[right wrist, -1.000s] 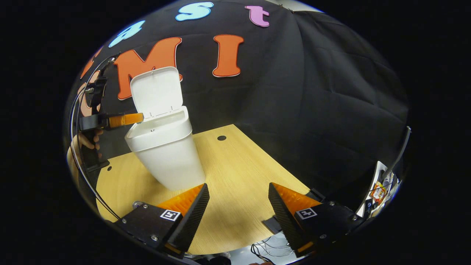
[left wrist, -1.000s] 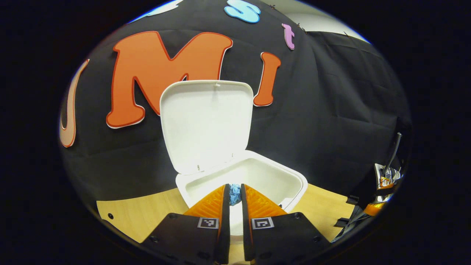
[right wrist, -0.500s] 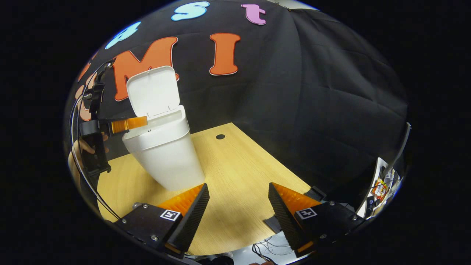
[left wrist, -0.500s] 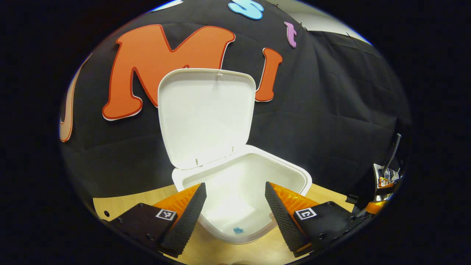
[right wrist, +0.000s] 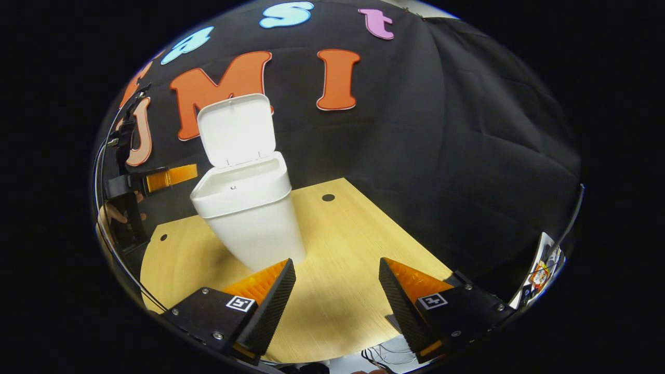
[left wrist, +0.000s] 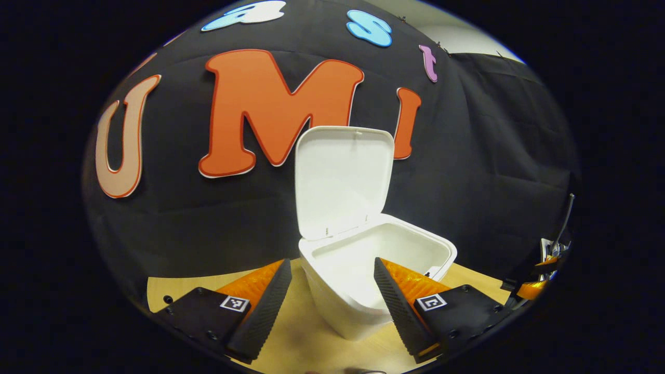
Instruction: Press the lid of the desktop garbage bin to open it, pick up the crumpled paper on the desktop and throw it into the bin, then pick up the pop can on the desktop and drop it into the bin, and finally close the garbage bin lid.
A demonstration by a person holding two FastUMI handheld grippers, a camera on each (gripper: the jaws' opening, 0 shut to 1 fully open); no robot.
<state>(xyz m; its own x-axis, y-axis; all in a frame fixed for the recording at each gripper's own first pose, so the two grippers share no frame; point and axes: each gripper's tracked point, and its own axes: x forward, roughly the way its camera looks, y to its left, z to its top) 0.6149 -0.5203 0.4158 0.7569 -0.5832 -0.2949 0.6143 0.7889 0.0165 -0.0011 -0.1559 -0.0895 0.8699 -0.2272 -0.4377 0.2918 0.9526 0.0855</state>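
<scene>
The white garbage bin (right wrist: 248, 208) stands on the wooden desktop (right wrist: 343, 259), close in front of the black cloth wall, with its lid (right wrist: 236, 130) swung up and standing nearly upright at the bin's far edge, so the mouth is uncovered. In the left gripper view the bin (left wrist: 363, 280) sits just beyond the fingers, its lid (left wrist: 340, 182) raised behind the open mouth, and what can be seen of the inner wall is plain white; the bottom is hidden by the rim. A small dark hole (right wrist: 328, 197) marks the desktop beside the bin toward the wall, and another hole (right wrist: 163, 237) lies on the bin's other side. The desktop around the bin is bare wood. The left gripper (left wrist: 332, 298) has its fingers spread wide with nothing between them, held level just short of the bin's front. In the right gripper view that same left gripper (right wrist: 169, 177) hangs beside the bin's rim, apart from it, with a hand (right wrist: 115, 213) on its handle below. The right gripper (right wrist: 336, 296) is low over the desktop in front of the bin, fingers parted and holding nothing.
</scene>
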